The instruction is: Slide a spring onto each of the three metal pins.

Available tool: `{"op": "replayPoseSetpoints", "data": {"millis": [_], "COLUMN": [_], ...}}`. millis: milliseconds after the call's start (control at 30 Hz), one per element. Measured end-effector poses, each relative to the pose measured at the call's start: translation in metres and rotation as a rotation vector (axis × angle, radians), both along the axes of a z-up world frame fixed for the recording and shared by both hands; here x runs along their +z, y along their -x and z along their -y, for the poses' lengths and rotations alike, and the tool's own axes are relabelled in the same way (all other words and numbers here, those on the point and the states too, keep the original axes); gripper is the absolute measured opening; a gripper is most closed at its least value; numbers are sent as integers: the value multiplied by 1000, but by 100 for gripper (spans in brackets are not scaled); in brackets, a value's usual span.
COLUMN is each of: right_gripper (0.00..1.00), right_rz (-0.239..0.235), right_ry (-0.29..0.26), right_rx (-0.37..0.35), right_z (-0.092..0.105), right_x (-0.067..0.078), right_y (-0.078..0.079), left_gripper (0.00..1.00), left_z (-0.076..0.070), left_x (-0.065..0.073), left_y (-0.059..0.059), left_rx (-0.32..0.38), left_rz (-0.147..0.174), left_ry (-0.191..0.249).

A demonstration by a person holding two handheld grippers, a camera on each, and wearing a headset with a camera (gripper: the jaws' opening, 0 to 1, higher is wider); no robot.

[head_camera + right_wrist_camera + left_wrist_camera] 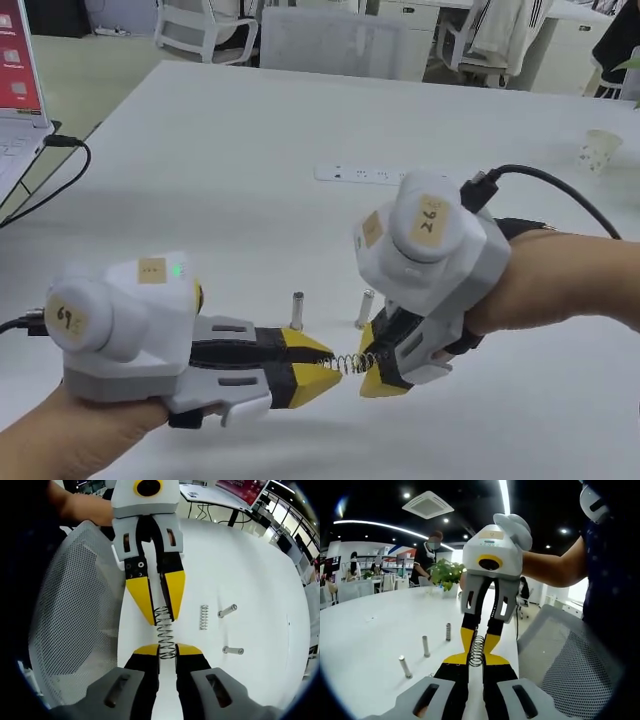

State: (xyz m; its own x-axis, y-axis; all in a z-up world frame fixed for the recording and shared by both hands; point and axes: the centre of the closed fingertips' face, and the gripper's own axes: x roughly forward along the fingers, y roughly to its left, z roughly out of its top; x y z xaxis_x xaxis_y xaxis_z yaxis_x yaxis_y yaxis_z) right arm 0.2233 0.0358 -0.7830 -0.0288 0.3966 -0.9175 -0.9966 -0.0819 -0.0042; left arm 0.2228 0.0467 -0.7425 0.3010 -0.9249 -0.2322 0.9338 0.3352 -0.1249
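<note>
Held spring (352,362) strung between the two tongs, one end in each, clear of the desk (200,190). Grip: left tongs (334,366) pinched shut on its left end, right tongs (374,370) pinched shut on the other. Both gripper views agree, with the coil nipped in own tips at the bottom and the opposite tips biting the far end. Long axis about level, running left to right in the head view. Two bare pins stand upright just beyond the tips, on the side away from the person: left-hand pin (297,310) behind the left tongs, right-hand pin (365,308) just beside the right tongs. So the spring's axis lies crosswise to the pins' axes, which is what the coming move turns on. My reading: one tongs must let go and the other tip the coil upright over a pin top. The right tongs, angled downward and nearest the right-hand pin, look better placed. Foot of the left-hand pin is cut off by the left tongs in the head view. Left gripper view has a second coil (448,631) in line past the two bare pins; seated on the third pin or loose, cannot tell. Ends of the held spring are buried in the tips.
</note>
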Motion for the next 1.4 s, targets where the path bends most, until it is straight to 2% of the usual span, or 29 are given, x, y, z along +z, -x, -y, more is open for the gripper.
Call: {"op": "replayPoseSetpoints", "data": {"millis": [333, 467, 633, 833, 1167, 1400], "right_gripper": [8, 8, 8, 8, 8, 8], "right_rz": [10, -3, -5, -31, -51, -53], "right_ry": [-30, -45, -48, -71, -88, -79], "right_rx": [-16, -18, -14, -12, -10, -5], "right_z": [-2, -3, -5, -11, -17, -18], "right_x": [10, 16, 19, 25, 29, 29], "right_y": [-1, 2, 4, 9, 13, 14], "left_gripper": [2, 2, 2, 2, 2, 2], "left_z": [-1, 2, 4, 5, 7, 10], "left_x": [-2, -6, -7, -11, -14, -16], "left_y": [-1, -1, -1, 1, 3, 5], "left_rx": [5, -3, -9, -25, -35, -44], "left_rz": [3, 7, 16, 29, 29, 23], "left_ry": [7, -16, -21, -40, -43, -46]}}
